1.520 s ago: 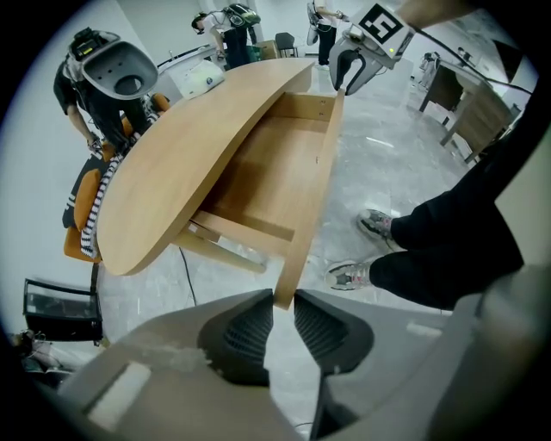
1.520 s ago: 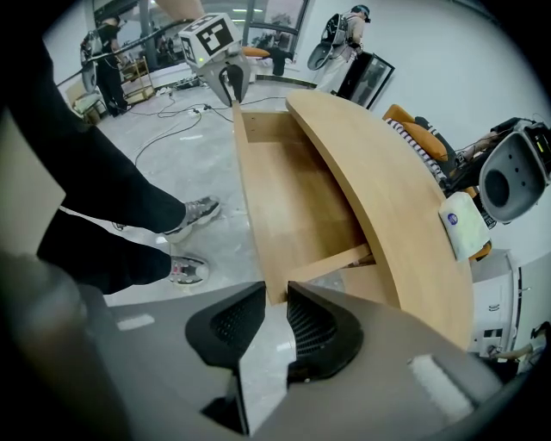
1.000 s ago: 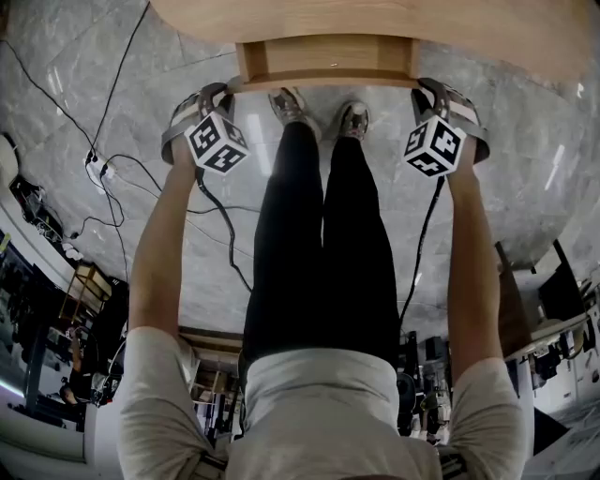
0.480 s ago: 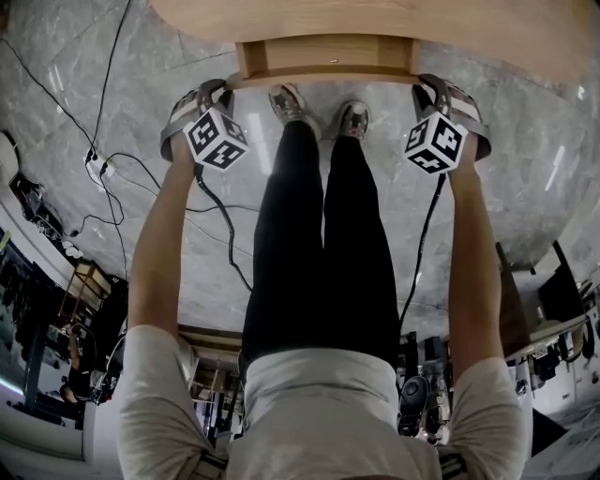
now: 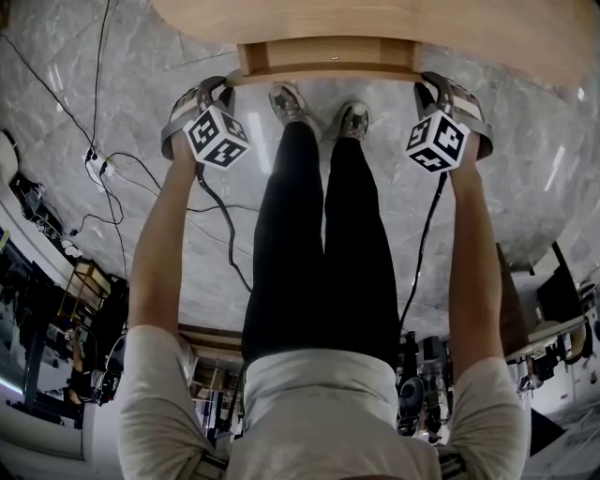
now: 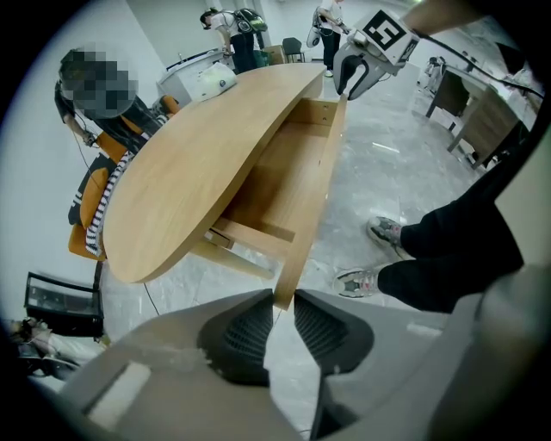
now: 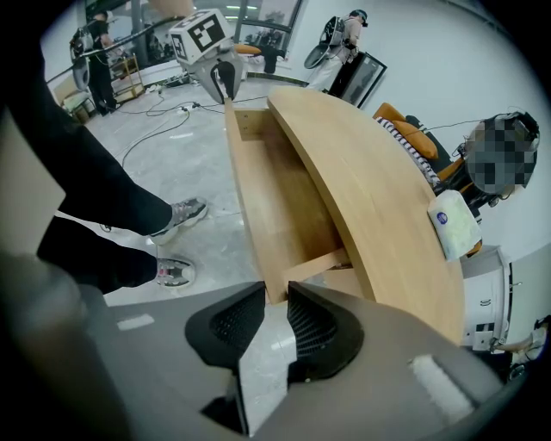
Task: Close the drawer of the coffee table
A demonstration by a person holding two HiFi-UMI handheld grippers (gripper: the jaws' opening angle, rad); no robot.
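Note:
The light wooden coffee table [image 5: 375,19] has its drawer [image 5: 328,58] pulled partly out towards me. My left gripper [image 5: 228,86] is shut on the left end of the drawer front [image 5: 328,75], and my right gripper [image 5: 419,84] is shut on its right end. In the left gripper view the panel's corner sits between the pads of the left gripper [image 6: 278,301], and the drawer front [image 6: 314,198] runs away to the right gripper [image 6: 349,77]. The right gripper view mirrors this: the right gripper [image 7: 275,297] pinches the panel [image 7: 254,215], with the left gripper [image 7: 225,82] at the far end.
My legs and shoes [image 5: 323,234] stand directly before the drawer on the marble floor. Cables [image 5: 112,169] trail across the floor at the left. A seated person [image 6: 95,172] is behind the table, and a tissue pack [image 7: 454,222] lies on its top.
Both grippers and the drawer front have crept slightly towards the table, so a little less of the drawer shows. The grips have not changed.

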